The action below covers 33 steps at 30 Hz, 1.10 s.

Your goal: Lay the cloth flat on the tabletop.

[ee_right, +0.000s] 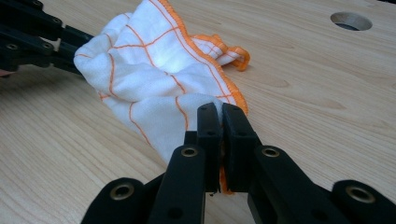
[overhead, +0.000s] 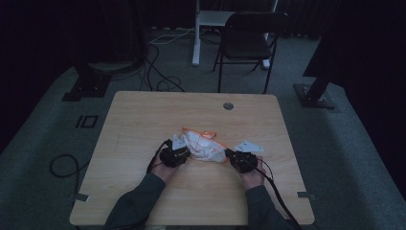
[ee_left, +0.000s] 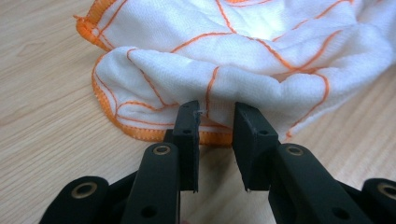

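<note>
A white cloth with orange grid lines and an orange hem (overhead: 203, 146) lies crumpled on the wooden desk (overhead: 143, 124), a little nearer to the near edge than to the far one, and about midway between the left and right edges. In the left gripper view, the cloth (ee_left: 243, 60) is bunched in folds, and its hem curls on the desk surface at the left.

The right gripper (ee_right: 221, 122) has its jaws pressed together on one end of the cloth (ee_right: 154, 79), so it pinches the fabric; a bit of orange hem shows between the jaws lower down. In the high view, this gripper (overhead: 229, 154) is at the right end of the cloth.

The left gripper (ee_left: 215, 122) has its jaws spread apart, with a fold of the cloth just at the tips; the pads do not press on it. In the high view, it (overhead: 187, 152) is at the left end of the cloth.

A round cable hole (overhead: 228, 106) is near the far edge of the desk. Behind the desk, a black folding chair (overhead: 246, 40) stands on the grey floor.
</note>
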Tool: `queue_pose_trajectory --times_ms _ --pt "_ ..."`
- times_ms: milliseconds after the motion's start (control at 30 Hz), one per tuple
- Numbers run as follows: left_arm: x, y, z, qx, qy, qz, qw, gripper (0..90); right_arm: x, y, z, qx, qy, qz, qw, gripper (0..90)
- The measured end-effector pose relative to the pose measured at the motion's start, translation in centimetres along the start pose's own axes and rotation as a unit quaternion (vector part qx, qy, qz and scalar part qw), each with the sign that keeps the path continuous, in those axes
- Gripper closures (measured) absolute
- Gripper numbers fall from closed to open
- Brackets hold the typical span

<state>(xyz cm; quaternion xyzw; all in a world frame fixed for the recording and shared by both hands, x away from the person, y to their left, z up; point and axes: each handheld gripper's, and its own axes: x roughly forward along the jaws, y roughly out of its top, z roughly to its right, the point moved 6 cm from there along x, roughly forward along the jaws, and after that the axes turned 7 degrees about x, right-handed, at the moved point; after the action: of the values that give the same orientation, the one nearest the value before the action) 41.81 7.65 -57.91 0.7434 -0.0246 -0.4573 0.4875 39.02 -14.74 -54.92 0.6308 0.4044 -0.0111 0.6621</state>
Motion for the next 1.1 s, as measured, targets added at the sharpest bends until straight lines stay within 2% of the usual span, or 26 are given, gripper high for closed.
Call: queue_pose_trajectory --times_ms 100,200,433,600,900,967,1033,1100 --pt "0.2 0.2 0.0 -0.002 0.005 0.000 1.0000 72.3 0.0 0.0 0.1 0.001 0.000 0.000 1.0000 87.2" --pt "0.6 0.1 -0.1 0.000 0.011 -0.012 0.9999 72.6 0.0 0.0 0.1 0.001 -0.002 0.001 1.0000 87.1" --pt "0.6 0.0 -0.4 0.001 0.015 -0.015 0.9998 75.4 -0.2 0.1 0.4 0.004 -0.007 0.003 1.0000 87.1" --pt "0.5 -0.2 -0.8 -0.012 0.013 -0.015 0.9997 79.7 -0.5 0.1 0.8 0.006 -0.014 0.007 0.9999 87.1" --pt "-0.2 -0.8 -2.5 -0.028 0.042 -0.029 0.9983 82.3 -0.7 0.1 1.4 0.011 -0.023 0.008 0.9996 87.2" --pt "-0.4 -1.1 -3.1 -0.030 0.059 -0.036 0.9972 83.2 -0.7 0.1 1.5 0.011 -0.024 0.008 0.9996 87.1" --pt "-0.7 -1.3 -3.6 -0.047 0.065 -0.038 0.9961 83.2 -0.7 0.1 1.5 0.013 -0.026 0.008 0.9996 87.1" --pt "-0.8 -1.5 -3.7 -0.056 0.059 -0.037 0.9960 81.6 -0.7 0.1 1.6 0.013 -0.025 0.008 0.9996 87.1"
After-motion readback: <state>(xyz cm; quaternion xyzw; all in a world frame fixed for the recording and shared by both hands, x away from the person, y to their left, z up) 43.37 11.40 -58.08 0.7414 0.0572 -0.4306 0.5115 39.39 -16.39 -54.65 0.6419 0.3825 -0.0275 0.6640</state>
